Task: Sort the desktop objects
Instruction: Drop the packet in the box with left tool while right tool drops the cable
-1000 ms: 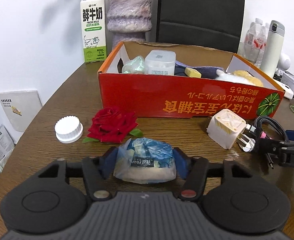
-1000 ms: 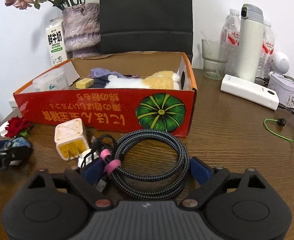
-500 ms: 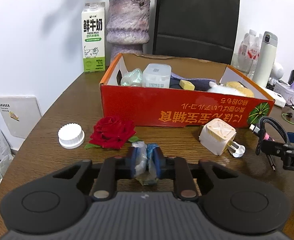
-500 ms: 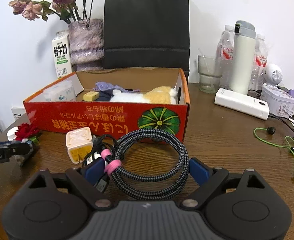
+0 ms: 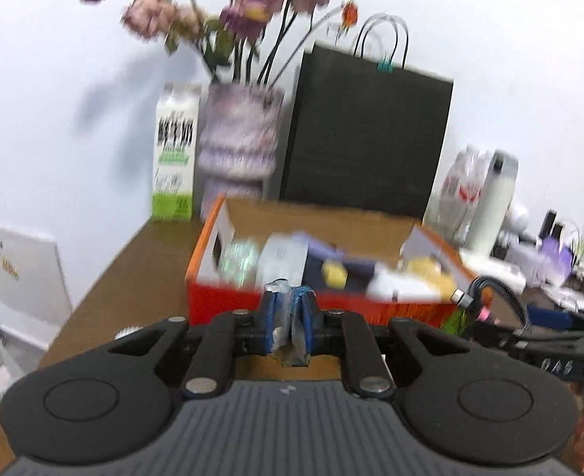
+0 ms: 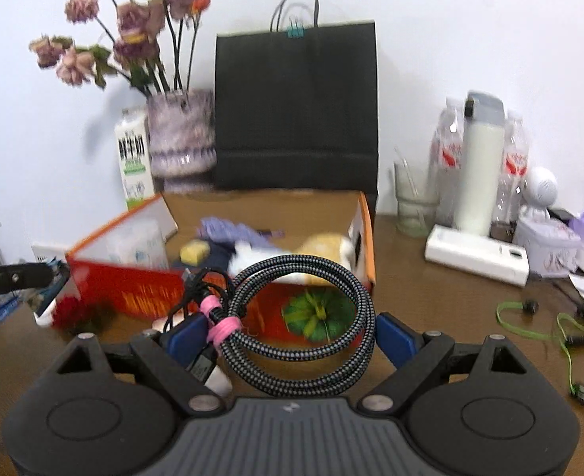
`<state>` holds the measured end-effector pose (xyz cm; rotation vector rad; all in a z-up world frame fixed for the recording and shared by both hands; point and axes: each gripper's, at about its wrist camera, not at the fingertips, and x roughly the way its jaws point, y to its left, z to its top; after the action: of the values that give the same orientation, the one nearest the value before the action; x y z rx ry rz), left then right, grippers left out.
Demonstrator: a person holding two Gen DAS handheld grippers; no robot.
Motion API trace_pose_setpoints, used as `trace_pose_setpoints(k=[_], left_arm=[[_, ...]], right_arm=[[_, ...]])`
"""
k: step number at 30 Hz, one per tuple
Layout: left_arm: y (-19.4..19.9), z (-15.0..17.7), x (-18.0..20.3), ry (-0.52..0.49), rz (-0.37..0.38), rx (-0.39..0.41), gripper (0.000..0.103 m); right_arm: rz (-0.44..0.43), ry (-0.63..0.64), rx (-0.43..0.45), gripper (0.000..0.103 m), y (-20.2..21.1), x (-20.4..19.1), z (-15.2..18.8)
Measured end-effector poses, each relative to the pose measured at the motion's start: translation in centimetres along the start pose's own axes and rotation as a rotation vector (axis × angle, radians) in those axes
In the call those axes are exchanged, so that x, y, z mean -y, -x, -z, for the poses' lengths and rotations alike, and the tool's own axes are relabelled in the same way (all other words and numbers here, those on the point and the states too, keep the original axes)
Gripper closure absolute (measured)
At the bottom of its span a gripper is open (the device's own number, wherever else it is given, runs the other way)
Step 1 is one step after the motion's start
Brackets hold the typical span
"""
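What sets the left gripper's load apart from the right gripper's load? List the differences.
The left gripper is shut tight on a small, crumpled blue-and-white packet, squeezed thin; the right gripper stands wide around a coiled braided cable, its blue pads against the coil's sides. The packet is soft plastic, while the cable is a black-and-grey loop bound with a pink tie. Both loads are held in front of the red cardboard box.

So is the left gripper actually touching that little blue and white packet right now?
Touching. In the left wrist view the left gripper has its blue pads squeezed tight against the crumpled packet, which hangs pinched between them.
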<state>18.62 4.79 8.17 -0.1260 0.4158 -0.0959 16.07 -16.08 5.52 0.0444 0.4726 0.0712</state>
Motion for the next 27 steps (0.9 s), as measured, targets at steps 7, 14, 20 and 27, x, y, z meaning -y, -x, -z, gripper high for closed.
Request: trace_pose_setpoints(k=[7, 14, 20, 27], left_arm=[[-3.4, -3.8, 0.3, 0.096, 0.017, 0.089, 0.088], [-9.0, -5.0, 0.6, 0.087, 0.028, 0.067, 0.088], [-13.5, -5.5, 0.3, 0.05, 0.002, 0.037, 0.085], [-15.3, -5.6, -0.7, 0.075, -0.057, 0.025, 0.001]], right_arm=[[-0.01, -0.039, 0.063, 0.012, -2.5, -1.1, -3.4], [-0.005, -0.057, 0.024, 0.012, -8.1, -1.3, -5.3], [0.016, -0.059, -0.029, 0.012, -12.4, -1.2, -6.1], [0.031, -0.077, -0.038, 0.0, -13.8, -0.6, -6.8]])
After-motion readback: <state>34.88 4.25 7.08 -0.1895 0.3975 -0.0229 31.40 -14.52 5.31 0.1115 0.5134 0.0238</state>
